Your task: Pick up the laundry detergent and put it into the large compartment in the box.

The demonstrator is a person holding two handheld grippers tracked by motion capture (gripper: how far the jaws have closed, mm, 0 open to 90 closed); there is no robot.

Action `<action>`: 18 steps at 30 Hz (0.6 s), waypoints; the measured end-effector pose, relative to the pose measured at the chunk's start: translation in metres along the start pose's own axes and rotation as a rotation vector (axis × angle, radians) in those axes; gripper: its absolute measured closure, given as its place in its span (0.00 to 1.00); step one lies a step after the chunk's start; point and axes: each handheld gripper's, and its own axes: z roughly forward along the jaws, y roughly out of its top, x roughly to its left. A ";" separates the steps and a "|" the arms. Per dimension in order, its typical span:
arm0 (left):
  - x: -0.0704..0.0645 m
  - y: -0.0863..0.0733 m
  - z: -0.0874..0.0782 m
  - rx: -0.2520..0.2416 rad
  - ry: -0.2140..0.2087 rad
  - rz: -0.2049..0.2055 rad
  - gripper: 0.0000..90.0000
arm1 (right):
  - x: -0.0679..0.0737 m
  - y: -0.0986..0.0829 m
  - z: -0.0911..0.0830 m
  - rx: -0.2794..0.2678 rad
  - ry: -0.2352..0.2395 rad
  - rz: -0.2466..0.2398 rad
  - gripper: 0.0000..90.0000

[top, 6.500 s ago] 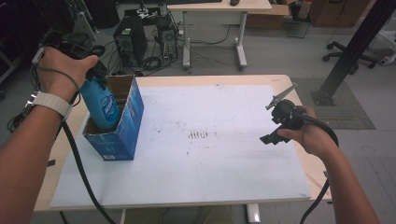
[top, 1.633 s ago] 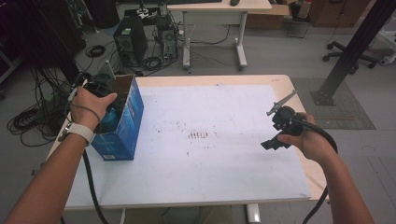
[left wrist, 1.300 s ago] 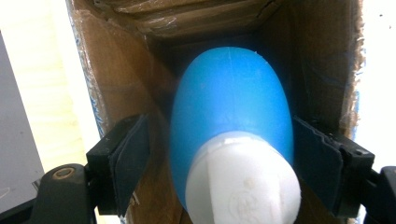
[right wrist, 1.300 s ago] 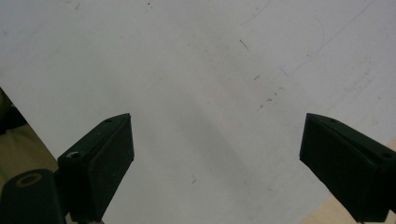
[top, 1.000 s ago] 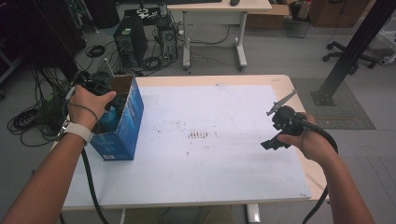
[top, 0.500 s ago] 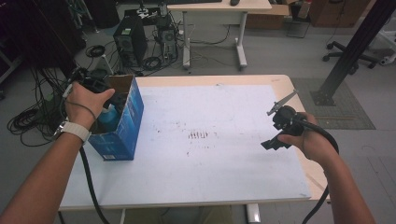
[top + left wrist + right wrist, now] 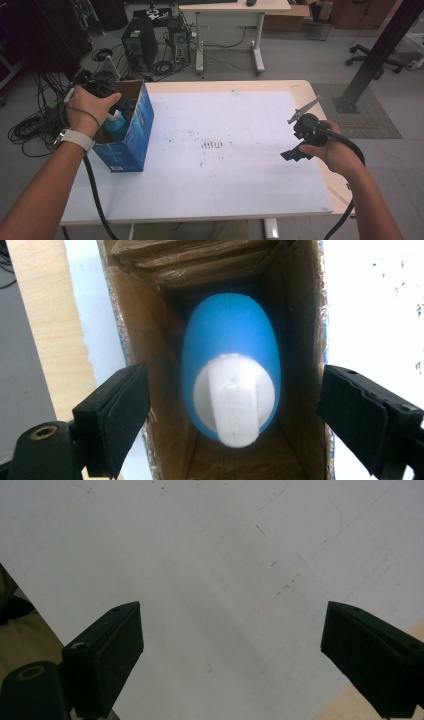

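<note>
At the left edge of the white-topped table (image 7: 240,170), a blue bottle (image 7: 229,347) with a white cap (image 7: 235,407) stands upright inside an open blue cardboard box (image 7: 131,145), its cap pointing up at the left gripper (image 7: 230,427), which hangs directly above with its jaws spread wide to either side of the box walls, holding nothing. On the right side of the table, well apart from the box, the right gripper (image 7: 232,662) is held over the bare white surface, its jaws likewise parted and empty. Smooth plastic by its look, the bottle would likely prove light, fairly stiff and somewhat slippery; the narrow white cap or the neck beneath it seems the surest place to take hold, since the box walls crowd the rounded body closely on both sides.
</note>
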 end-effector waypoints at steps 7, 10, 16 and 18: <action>-0.004 0.000 -0.011 -0.010 0.000 0.029 0.15 | 0.001 0.000 -0.001 -0.001 -0.002 -0.003 0.11; -0.005 -0.001 -0.017 -0.018 -0.004 0.038 0.15 | 0.002 0.001 -0.002 -0.002 -0.001 -0.004 0.11; -0.007 -0.001 -0.027 -0.022 -0.005 0.054 0.15 | 0.003 0.001 -0.003 -0.003 -0.002 -0.006 0.11; -0.009 -0.001 -0.030 -0.027 -0.005 0.059 0.14 | 0.003 0.002 -0.003 -0.003 -0.002 -0.005 0.11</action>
